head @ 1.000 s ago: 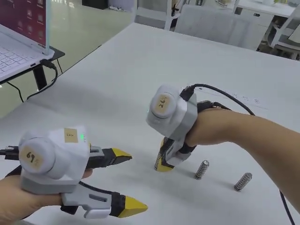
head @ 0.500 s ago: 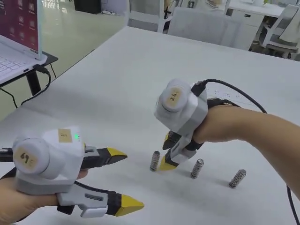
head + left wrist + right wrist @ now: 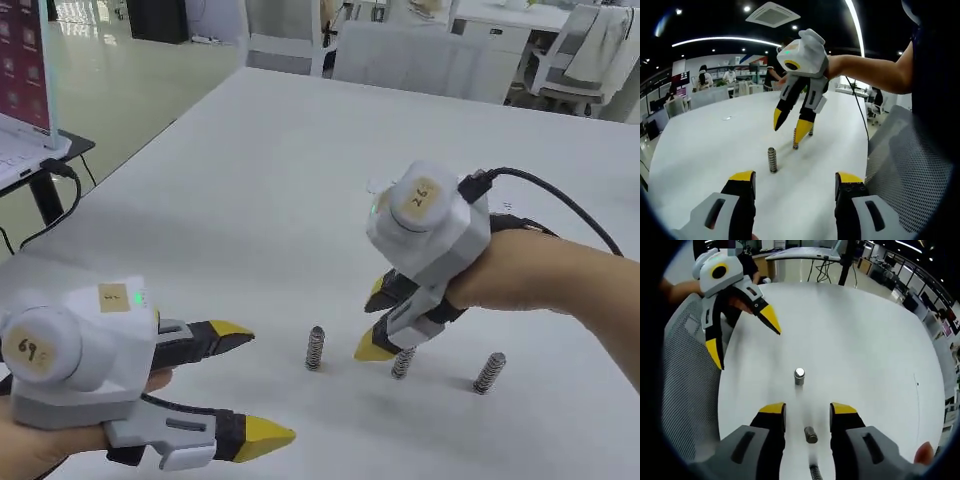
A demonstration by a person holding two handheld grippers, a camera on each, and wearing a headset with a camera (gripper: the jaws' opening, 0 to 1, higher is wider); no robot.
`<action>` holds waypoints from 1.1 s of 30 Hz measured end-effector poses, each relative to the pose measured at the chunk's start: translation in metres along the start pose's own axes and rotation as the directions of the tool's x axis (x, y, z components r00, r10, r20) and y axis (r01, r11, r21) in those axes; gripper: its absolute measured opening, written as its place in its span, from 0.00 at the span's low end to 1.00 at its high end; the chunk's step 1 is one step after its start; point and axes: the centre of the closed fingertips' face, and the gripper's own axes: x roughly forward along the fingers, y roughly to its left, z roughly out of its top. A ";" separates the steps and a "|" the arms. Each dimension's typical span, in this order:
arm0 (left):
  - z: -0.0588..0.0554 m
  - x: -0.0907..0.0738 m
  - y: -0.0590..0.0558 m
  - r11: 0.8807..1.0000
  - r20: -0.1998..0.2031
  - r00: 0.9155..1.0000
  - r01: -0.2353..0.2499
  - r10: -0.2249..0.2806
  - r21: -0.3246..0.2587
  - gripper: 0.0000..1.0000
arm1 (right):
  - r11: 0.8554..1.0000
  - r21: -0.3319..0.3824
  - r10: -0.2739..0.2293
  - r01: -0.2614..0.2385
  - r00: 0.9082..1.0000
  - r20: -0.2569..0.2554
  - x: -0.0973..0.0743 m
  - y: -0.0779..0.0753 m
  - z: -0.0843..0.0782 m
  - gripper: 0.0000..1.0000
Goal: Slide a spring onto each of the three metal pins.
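Right gripper (image 3: 372, 322): jaws spread, empty, I hover over the middle spring (image 3: 403, 362).
Left gripper (image 3: 262, 383): spread, empty, near left.
My move: I'd rise straight up, nudging nothing.

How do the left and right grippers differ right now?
The left gripper lies low and roughly level, clear of the springs; the right gripper points steeply down beside the middle spring. The left gripper's fingers gape wider than the right gripper's. Both are open and hold nothing.
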 end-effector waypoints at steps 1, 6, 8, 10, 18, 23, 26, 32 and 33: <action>0.000 0.000 0.000 1.000 0.001 1.000 0.000 0.000 0.000 0.60 | 1.000 0.006 -0.005 0.005 1.000 0.006 -0.002 0.000 -0.001 0.34; 0.002 0.002 0.001 1.000 0.002 1.000 0.000 0.000 -0.003 0.60 | 0.998 0.059 -0.027 0.024 0.999 0.045 -0.011 0.000 -0.011 0.35; 0.003 0.002 0.001 1.000 0.003 1.000 0.000 0.000 -0.003 0.60 | 0.996 0.081 -0.037 0.032 0.997 0.061 -0.015 -0.001 -0.015 0.35; 0.003 0.003 0.002 1.000 0.001 1.000 0.001 -0.001 -0.004 0.60 | 0.995 0.096 -0.043 0.036 0.997 0.071 -0.018 -0.001 -0.019 0.35; 0.005 0.004 0.002 1.000 -0.002 1.000 0.006 -0.006 -0.005 0.61 | 0.985 0.161 -0.084 0.064 0.990 0.116 -0.033 -0.005 -0.030 0.38; 0.007 0.005 0.003 1.000 -0.002 1.000 0.007 -0.007 -0.003 0.61 | 0.977 0.195 -0.116 0.083 0.980 0.164 -0.043 -0.007 -0.031 0.40; 0.007 0.006 0.004 1.000 -0.004 1.000 0.010 -0.010 0.000 0.62 | 0.971 0.220 -0.137 0.092 0.971 0.195 -0.048 -0.007 -0.032 0.42; 0.009 0.009 0.002 1.000 -0.004 1.000 0.017 -0.017 0.006 0.62 | 0.961 0.249 -0.179 0.117 0.953 0.246 -0.060 -0.008 -0.037 0.47; 0.009 0.009 0.002 1.000 -0.004 1.000 0.018 -0.018 0.007 0.62 | 0.960 0.254 -0.186 0.120 0.949 0.255 -0.061 -0.009 -0.037 0.47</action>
